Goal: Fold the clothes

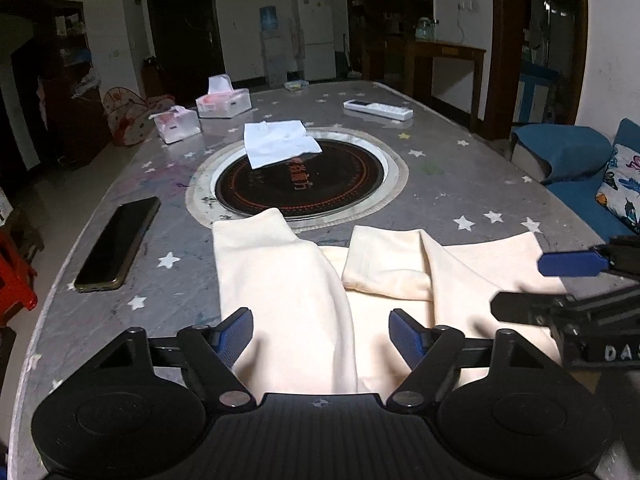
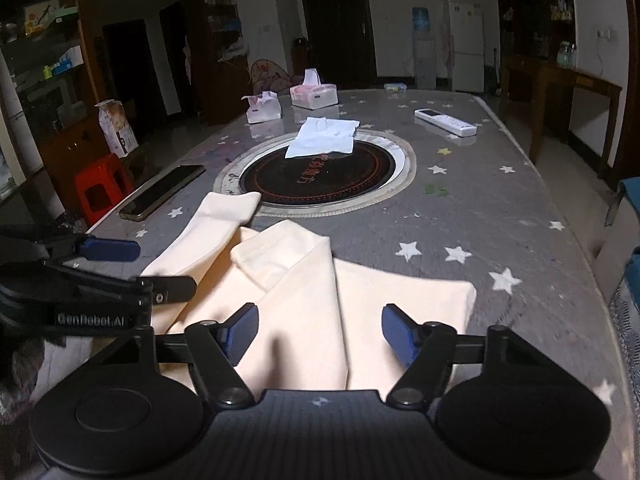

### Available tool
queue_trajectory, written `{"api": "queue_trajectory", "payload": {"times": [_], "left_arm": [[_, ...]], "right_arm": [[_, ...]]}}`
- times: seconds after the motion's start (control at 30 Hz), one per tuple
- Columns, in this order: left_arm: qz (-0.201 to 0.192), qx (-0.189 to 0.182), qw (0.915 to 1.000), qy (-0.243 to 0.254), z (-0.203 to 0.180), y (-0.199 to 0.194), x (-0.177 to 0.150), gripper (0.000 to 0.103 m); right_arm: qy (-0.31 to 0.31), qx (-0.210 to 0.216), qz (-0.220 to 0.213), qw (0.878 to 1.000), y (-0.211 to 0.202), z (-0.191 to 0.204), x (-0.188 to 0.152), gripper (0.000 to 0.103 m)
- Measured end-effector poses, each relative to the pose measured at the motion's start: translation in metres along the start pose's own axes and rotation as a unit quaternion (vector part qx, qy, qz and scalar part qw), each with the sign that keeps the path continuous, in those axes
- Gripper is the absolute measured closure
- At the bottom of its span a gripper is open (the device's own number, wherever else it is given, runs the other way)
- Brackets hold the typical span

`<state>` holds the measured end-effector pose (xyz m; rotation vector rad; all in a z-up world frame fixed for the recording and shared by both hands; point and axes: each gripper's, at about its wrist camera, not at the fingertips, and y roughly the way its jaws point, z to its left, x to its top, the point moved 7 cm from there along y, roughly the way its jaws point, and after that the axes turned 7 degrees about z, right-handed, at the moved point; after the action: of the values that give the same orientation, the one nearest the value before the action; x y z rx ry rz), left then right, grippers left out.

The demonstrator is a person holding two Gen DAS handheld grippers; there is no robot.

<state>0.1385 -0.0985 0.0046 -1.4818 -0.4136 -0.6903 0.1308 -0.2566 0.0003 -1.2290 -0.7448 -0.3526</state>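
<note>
Cream garment (image 1: 288, 280) lying partly folded at 6 o'clock edge of star-patterned tabletop (image 1: 460, 168), both sleeves turned inward. Left hand-held gripper (image 1: 322, 338) hovering over garment, blue pads spread apart, grasping nothing. Right hand-held gripper (image 2: 320, 332) likewise released, sitting at 3 o'clock of left one. Phone (image 1: 118, 244) lying at 9 o'clock; white folded cloth (image 1: 278, 142) resting on round cooktop (image 1: 300, 184) at 12 o'clock.

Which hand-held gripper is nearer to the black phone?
Left. The left hand-held gripper sits just right of the phone; the right hand-held gripper is farther right, across the cream garment.
</note>
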Motion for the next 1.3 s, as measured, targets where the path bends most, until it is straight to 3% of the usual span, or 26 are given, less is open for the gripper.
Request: {"api": "queue_trajectory", "payload": {"times": [0.17, 0.23, 0.33, 0.5, 0.57, 0.63, 0.87, 1.0, 1.1, 1.23, 1.3], "left_arm": [[0.02, -0.006, 0.9998, -0.002, 0.004, 0.019, 0.003, 0.05], [0.029, -0.008, 0.9996, -0.005, 0.007, 0.024, 0.001, 0.064], [0.037, -0.013, 0.9992, -0.009, 0.01, 0.029, -0.002, 0.083], [0.029, -0.022, 0.999, -0.024, 0.016, 0.022, -0.004, 0.097], [0.023, -0.023, 0.999, -0.03, 0.018, 0.018, -0.004, 0.099], [0.015, -0.023, 0.9989, -0.038, 0.023, 0.009, -0.005, 0.099], [-0.019, -0.021, 0.997, -0.072, 0.042, -0.031, -0.012, 0.1], [-0.041, -0.021, 0.995, -0.088, 0.05, -0.06, -0.022, 0.1], [-0.05, -0.021, 0.9938, -0.097, 0.056, -0.078, -0.035, 0.1], [-0.048, -0.016, 0.9918, -0.117, 0.068, -0.094, -0.061, 0.1], [-0.046, -0.015, 0.9905, -0.129, 0.073, -0.101, -0.073, 0.1]], "right_arm": [[0.007, 0.017, 0.016, 1.0, 0.025, -0.006, 0.017, 0.042], [0.005, 0.019, 0.02, 1.0, 0.031, -0.005, 0.019, 0.043], [0.001, 0.017, 0.024, 1.0, 0.037, -0.003, 0.02, 0.052], [-0.006, 0.015, 0.029, 0.999, 0.047, 0.0, 0.022, 0.078], [-0.009, 0.014, 0.032, 0.999, 0.051, 0.001, 0.023, 0.094], [-0.01, 0.009, 0.024, 1.0, 0.046, 0.0, 0.024, 0.098], [-0.018, -0.01, -0.022, 1.0, 0.003, 0.001, 0.028, 0.101], [-0.026, -0.007, -0.022, 0.999, -0.006, 0.005, 0.027, 0.101], [-0.03, -0.009, -0.018, 0.999, -0.001, 0.006, 0.027, 0.094], [-0.031, -0.008, -0.002, 0.999, 0.015, 0.007, 0.024, 0.067], [-0.032, -0.008, 0.005, 0.999, 0.025, 0.007, 0.023, 0.067]]}}
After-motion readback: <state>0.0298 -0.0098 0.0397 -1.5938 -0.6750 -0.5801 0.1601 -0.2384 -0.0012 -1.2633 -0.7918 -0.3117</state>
